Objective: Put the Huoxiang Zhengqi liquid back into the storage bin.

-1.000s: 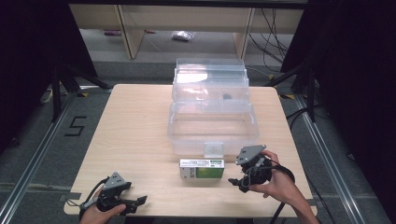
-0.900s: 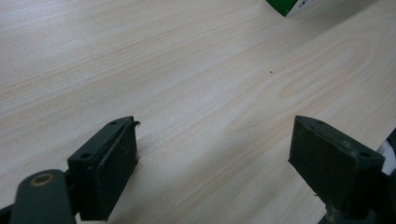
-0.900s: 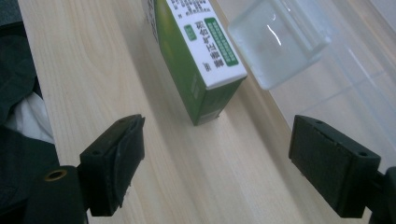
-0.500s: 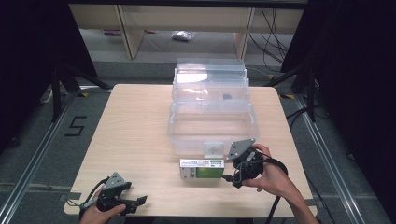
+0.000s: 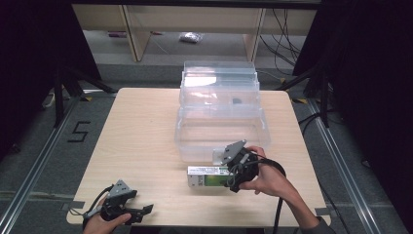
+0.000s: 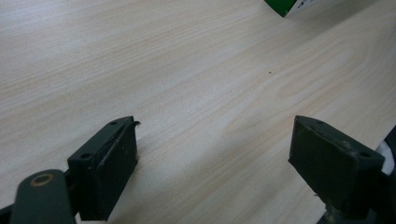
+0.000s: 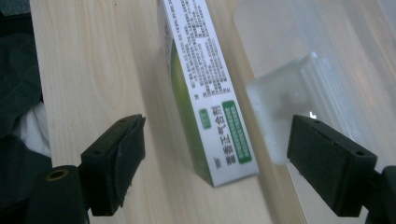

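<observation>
Trouble, if it came, would likely come from crowding: in the high view the right gripper [image 5: 233,171] sat at the right end of the green-and-white carton [image 5: 207,176], which lay flat on the wooden table [image 5: 141,131] just in front of the clear plastic storage box [image 5: 221,114]. The box's front latch tab [image 5: 219,156] hung close beside the carton, so a closing jaw might catch the tab instead, or shove the carton sideways along the table. The left gripper [image 5: 127,209] rested at the near-left edge, well apart from the carton, held in the person's left hand [image 5: 104,223].

From the left gripper view, its claw stood wide apart over bare wood, gripping nothing and touching nothing; one corner of the carton [image 6: 285,5] showed far off at the top.

From the right gripper view, the claw [image 7: 212,163] was spread wide, straddling the carton's [image 7: 212,116] near end without touching it. The carton stood on its narrow side, printed face up. The translucent tab [image 7: 275,112] lay between carton and one jaw, so that jaw would probably meet the tab first.
</observation>
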Demonstrator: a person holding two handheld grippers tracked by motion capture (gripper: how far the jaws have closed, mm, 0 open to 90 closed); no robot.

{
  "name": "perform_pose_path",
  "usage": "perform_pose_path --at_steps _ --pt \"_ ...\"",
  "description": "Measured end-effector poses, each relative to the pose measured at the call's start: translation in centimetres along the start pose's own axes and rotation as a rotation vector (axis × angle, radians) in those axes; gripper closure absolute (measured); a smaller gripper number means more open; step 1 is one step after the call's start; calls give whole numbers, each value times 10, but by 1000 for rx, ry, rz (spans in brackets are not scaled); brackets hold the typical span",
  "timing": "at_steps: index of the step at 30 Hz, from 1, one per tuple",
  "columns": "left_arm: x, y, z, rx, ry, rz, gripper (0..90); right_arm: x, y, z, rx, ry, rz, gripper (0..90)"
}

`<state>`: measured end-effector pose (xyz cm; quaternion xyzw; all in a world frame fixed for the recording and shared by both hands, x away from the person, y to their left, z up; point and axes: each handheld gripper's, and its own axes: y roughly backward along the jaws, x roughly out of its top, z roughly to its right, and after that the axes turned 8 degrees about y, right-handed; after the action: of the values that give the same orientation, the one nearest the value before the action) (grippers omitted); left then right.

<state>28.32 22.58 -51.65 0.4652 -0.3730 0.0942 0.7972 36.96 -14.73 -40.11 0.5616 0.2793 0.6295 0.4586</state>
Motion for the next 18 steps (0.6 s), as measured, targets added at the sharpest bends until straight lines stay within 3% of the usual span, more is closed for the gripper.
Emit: perform_pose_path --at_steps 10,11,14,16,17,18 --pt "0 0 1 -18 10 5 148 15 -22 8 62 27 -39 215" --pt "0 1 -1 -14 -6 -11 148 17 -26 8 73 29 -43 230" --pt "0 0 1 -18 11 8 148 20 -30 10 80 49 -48 246" --pt "0 0 1 -16 12 9 148 22 -33 9 93 27 -70 254" --pt "0 0 1 -16 13 11 148 23 -36 11 104 55 -64 264" --pt "0 0 1 -14 9 13 148 25 -39 10 108 28 -88 278"
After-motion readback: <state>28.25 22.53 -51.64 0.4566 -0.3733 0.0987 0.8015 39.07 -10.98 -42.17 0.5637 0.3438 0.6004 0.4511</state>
